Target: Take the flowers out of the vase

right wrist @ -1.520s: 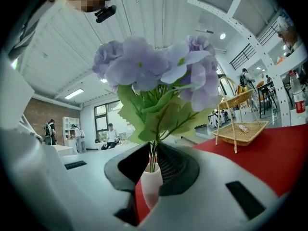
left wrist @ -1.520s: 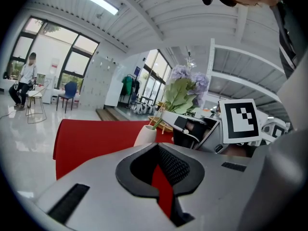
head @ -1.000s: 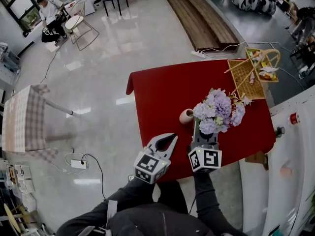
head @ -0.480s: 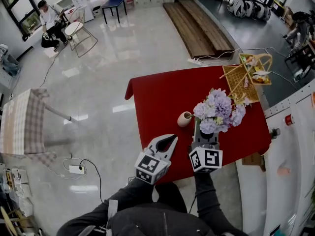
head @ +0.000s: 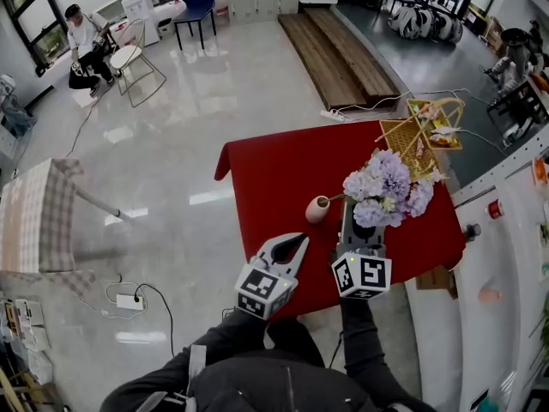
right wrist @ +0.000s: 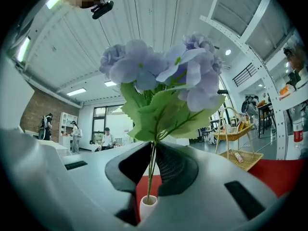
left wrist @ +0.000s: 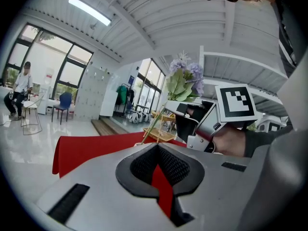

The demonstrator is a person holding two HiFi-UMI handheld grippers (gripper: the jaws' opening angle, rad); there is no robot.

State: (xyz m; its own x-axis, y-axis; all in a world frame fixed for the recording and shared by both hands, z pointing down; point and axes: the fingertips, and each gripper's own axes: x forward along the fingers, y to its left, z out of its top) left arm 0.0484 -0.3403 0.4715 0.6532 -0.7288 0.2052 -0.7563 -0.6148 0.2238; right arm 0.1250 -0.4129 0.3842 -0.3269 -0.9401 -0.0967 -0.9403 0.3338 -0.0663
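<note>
Flowers [head: 386,189], a bunch of pale purple blooms with green leaves, are pinched by their thin stems [right wrist: 151,170] in your right tool [right wrist: 154,147]. Its jaws are closed on the stems just below the leaves. The bunch's long axis runs on a slant. In the head view the stems lead from the mouth of the small cream vase [head: 317,209] to the blooms, which point away from you and to the right, toward the wicker basket [head: 410,144] at the far right corner of the red bench [head: 274,170]. In the right gripper view the stems stand upright between the pads with the blooms on top. Their lower ends reach down to the vase mouth, and you cannot tell whether they are inside it or just above it. The vase stands on the bench just beyond the right tool's tips. Your left tool [left wrist: 156,148] is beside the right one, near the bench's near edge, its jaws together with nothing between them.
</note>
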